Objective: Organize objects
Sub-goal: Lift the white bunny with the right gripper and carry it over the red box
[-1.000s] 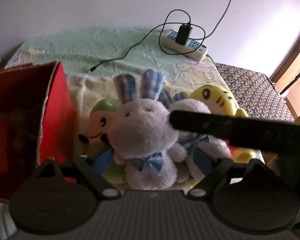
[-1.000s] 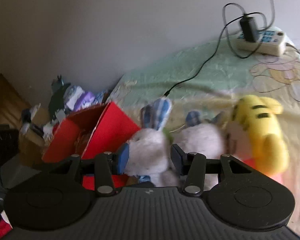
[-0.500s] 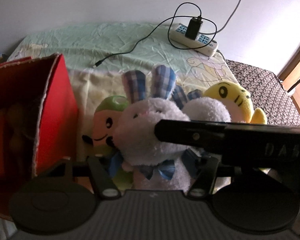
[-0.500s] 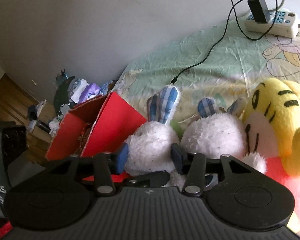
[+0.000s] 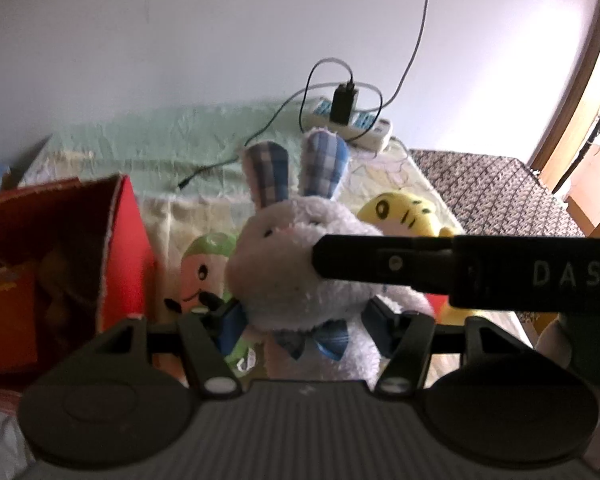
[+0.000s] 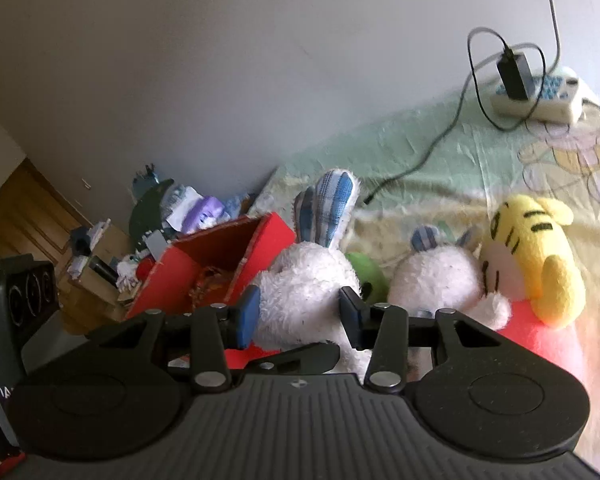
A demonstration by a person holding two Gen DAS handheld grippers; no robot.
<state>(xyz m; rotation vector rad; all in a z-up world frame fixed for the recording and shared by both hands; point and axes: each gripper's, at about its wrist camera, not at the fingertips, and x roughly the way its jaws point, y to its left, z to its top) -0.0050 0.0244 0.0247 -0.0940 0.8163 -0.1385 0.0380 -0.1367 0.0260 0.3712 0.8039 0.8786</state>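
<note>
A white plush rabbit [image 5: 276,264] with blue plaid ears and a blue bow is held up off the bed. My left gripper [image 5: 306,322] is shut on its body just below the head, the blue pads pressing into both sides. My right gripper [image 6: 299,312] is shut on the same rabbit [image 6: 304,280] at the head, seen from behind. One of the right gripper's fingers [image 5: 380,262] crosses the left wrist view from the right and presses into the rabbit's cheek. An open red box [image 5: 124,248] stands to the left, something orange inside.
On the bed lie a second white rabbit [image 6: 440,276], a yellow tiger plush [image 6: 540,248] and a green-capped plush [image 5: 204,264]. A power strip [image 5: 352,120] with a black charger and a trailing cable sits by the wall. Clutter is piled beyond the red box [image 6: 260,240].
The left jaws have closed in on the rabbit's body. Both grippers and the rabbit have risen, so it now stands higher than the other plush toys.
</note>
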